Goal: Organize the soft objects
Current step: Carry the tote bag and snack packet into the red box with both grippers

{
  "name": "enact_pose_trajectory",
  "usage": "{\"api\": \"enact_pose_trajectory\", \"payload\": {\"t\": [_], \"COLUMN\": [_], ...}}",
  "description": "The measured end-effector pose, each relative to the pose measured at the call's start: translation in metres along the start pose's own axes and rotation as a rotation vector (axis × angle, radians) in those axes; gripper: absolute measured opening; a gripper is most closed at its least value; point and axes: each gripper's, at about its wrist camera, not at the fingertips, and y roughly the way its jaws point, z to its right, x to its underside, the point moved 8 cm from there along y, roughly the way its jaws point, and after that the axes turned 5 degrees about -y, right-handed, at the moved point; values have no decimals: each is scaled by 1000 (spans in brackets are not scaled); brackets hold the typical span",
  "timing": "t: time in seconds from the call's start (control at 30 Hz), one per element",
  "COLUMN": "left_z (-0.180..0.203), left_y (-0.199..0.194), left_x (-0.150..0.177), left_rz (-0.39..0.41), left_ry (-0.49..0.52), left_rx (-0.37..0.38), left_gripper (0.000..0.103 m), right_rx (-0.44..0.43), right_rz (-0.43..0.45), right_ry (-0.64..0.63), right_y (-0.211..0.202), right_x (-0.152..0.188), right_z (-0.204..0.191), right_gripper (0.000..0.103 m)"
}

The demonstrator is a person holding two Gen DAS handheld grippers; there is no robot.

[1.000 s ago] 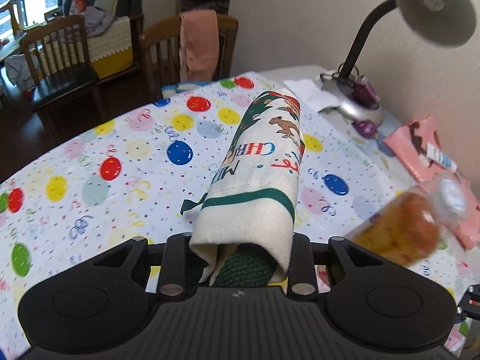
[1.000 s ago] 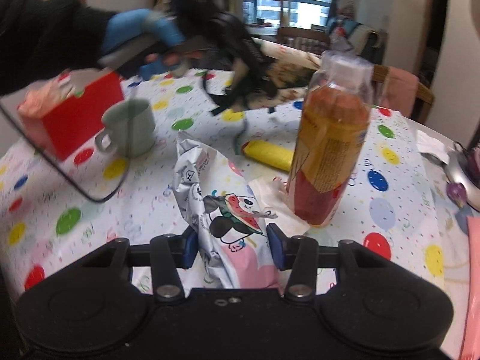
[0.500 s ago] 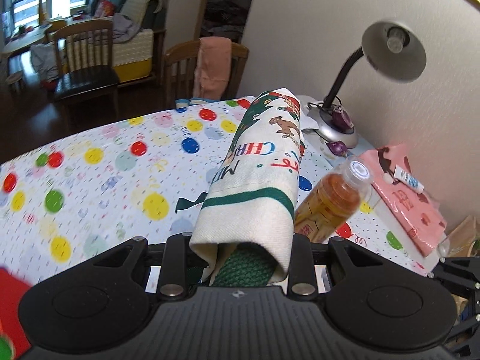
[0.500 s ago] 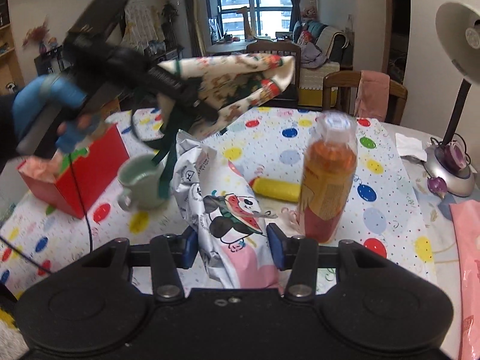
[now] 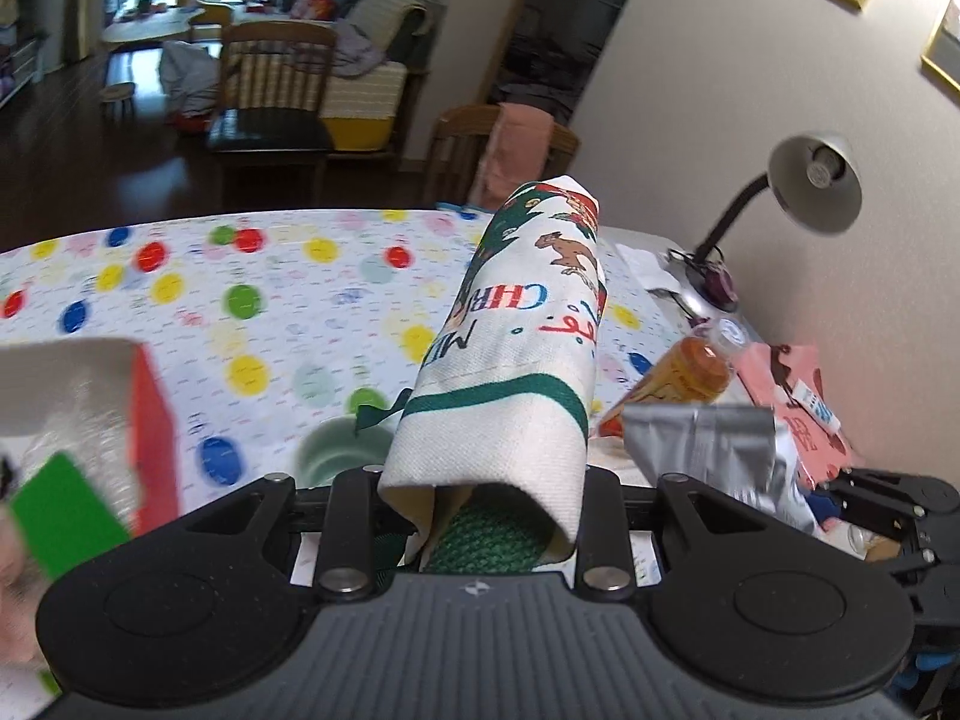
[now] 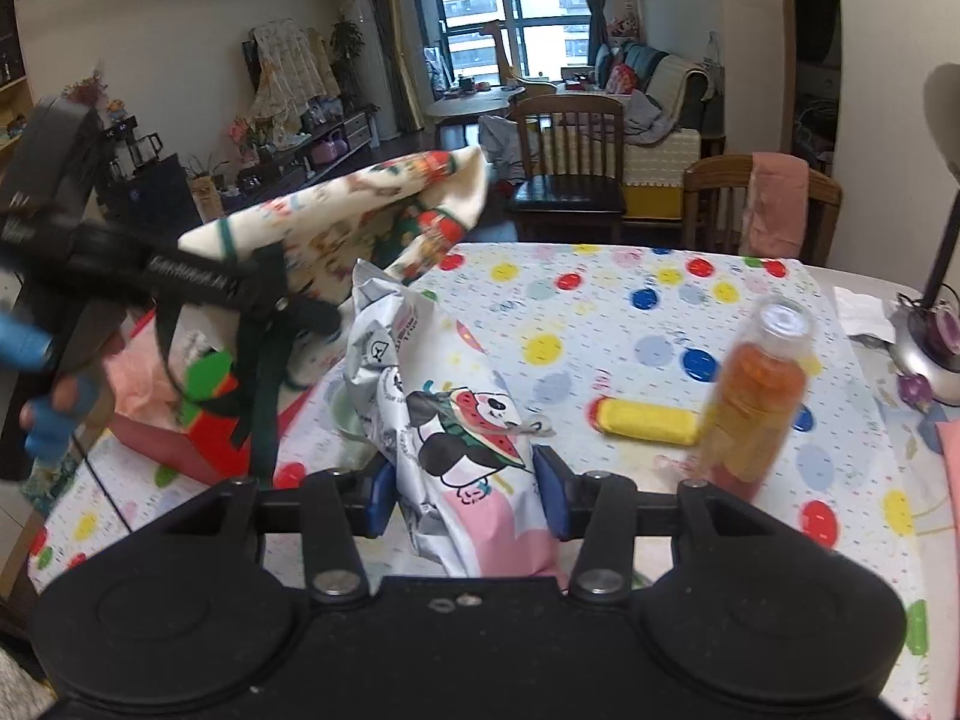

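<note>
Counted on and above the polka-dot tablecloth (image 6: 630, 312): one rolled Christmas tea towel (image 5: 516, 372), one silver snack bag (image 6: 456, 420) printed with a panda and a watermelon slice, one orange drink bottle (image 6: 753, 402), one yellow bar-shaped packet (image 6: 648, 420), one red box (image 5: 153, 420), one pale green mug (image 5: 336, 450), one pink packet (image 5: 798, 396) and one desk lamp (image 5: 810, 186). Two wooden chairs stand past the far edge of the table, one with a pink cloth (image 6: 774, 210) over its back.

The left gripper (image 5: 480, 516) is narrowly set, with both fingers pressed against the sides of the tea towel. The roll sticks out forward, lifted above the tablecloth, and a green knitted lining shows in its near open end. A green ribbon hangs off the towel's left side. In the right wrist view the same towel (image 6: 360, 216) is seen up in the air to the left of the bottle, above the red box, held by the left gripper (image 6: 252, 294) with a blue-gloved hand (image 6: 54, 414) on its handle.

The right gripper (image 6: 465, 492) is closed to a middling width on the lower end of the snack bag, its blue pads (image 6: 552, 498) against the bag's sides. The bag stands up and leans away, to the left of the bottle. The bottle stands upright just right of the yellow packet, and the mug sits left of the bottle, mostly hidden behind the bag.
</note>
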Motion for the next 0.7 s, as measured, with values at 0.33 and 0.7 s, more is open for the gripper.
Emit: {"api": "enact_pose_trajectory", "payload": {"t": [0.33, 0.7], "left_z": [-71, -152], "left_y": [-72, -105], "left_x": [21, 37], "left_rz": [45, 61], "left_ry": [-86, -121], "left_rx": [-83, -127], "left_gripper": [30, 14], "right_rx": [-44, -69], "right_rz": [9, -25], "right_ry": [-50, -84], "right_y": [27, 71], "right_x": [-33, -46], "right_z": [-73, -149], "right_gripper": [46, 46]}}
